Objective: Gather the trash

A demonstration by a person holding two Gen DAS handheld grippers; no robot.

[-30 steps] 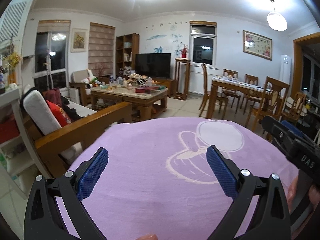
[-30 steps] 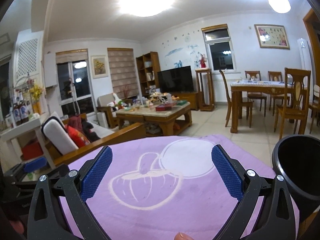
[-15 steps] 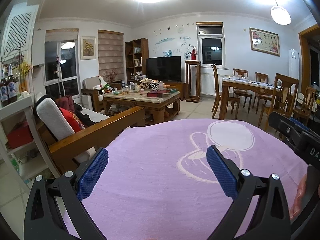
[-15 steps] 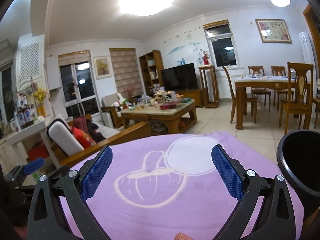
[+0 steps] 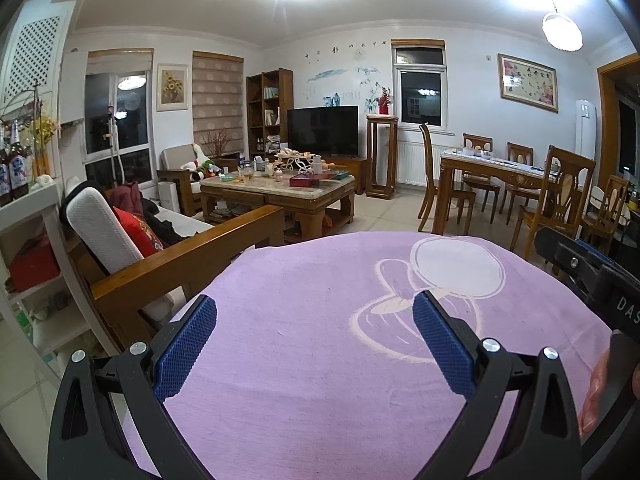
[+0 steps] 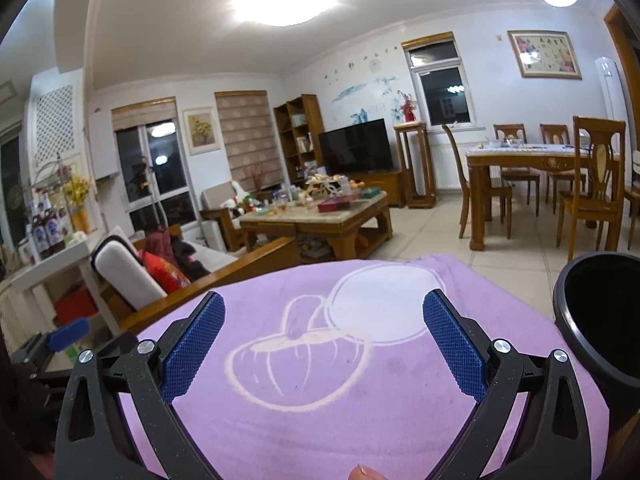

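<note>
My left gripper [image 5: 314,308] is open and empty, held over a table covered with a purple cloth [image 5: 320,360]. My right gripper [image 6: 323,306] is open and empty over the same cloth [image 6: 340,400]. A black bin [image 6: 600,320] stands at the cloth's right edge in the right wrist view. The right gripper's body [image 5: 592,276] shows at the right of the left wrist view, and the left gripper's body [image 6: 60,336] shows at the left of the right wrist view. No trash shows on the cloth.
A wooden sofa [image 5: 180,256] with a red cushion stands left of the table. A cluttered coffee table [image 5: 280,192] lies beyond it. A dining table with chairs [image 5: 512,184] stands at the right. A white shelf [image 5: 28,220] is at far left.
Both views have tilted upward and shifted slightly, showing more of the room and ceiling. Both grippers stay open over the purple cloth.
</note>
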